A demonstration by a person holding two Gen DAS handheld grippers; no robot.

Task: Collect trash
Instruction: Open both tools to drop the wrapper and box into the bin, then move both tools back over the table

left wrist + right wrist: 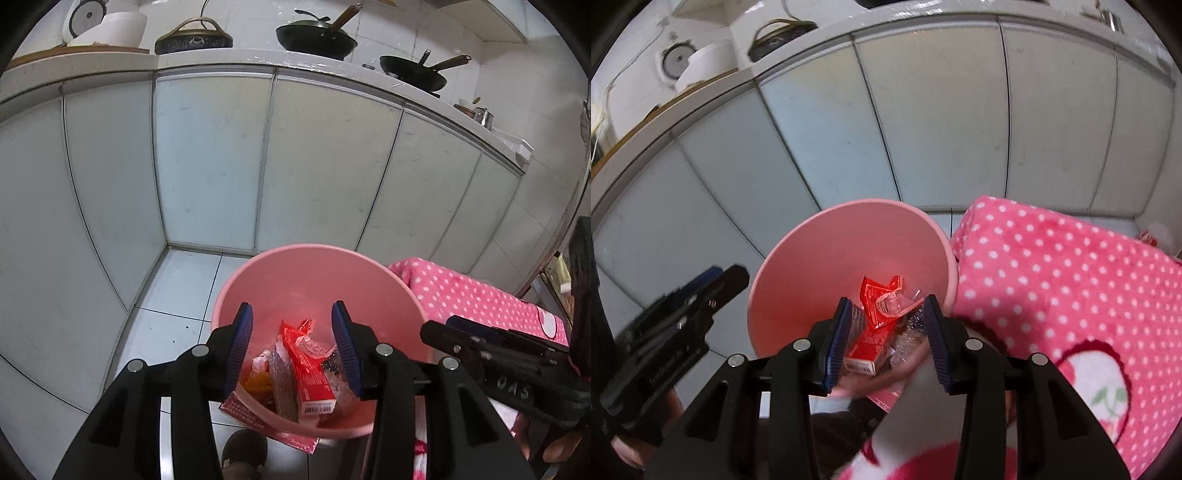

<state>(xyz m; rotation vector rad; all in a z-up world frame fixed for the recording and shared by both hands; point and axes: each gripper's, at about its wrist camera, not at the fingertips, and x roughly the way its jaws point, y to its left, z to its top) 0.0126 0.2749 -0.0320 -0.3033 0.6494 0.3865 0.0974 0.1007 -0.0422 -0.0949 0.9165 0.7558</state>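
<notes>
A pink bin stands on the tiled floor against the cabinets. Inside lie a red carton, a crumpled red wrapper and clear plastic pieces. My left gripper hangs over the bin's near side, open, with nothing between its blue pads. The right gripper comes in from the right beside the rim. In the right wrist view the same bin is below my right gripper, which is open and holds nothing; the carton and wrapper lie beyond it. The left gripper shows at the left, blurred.
A pink polka-dot cloth covers something right of the bin, touching its rim. Pale cabinet doors close the corner behind. A flat red packet sticks out under the bin. A shoe is at the bottom edge.
</notes>
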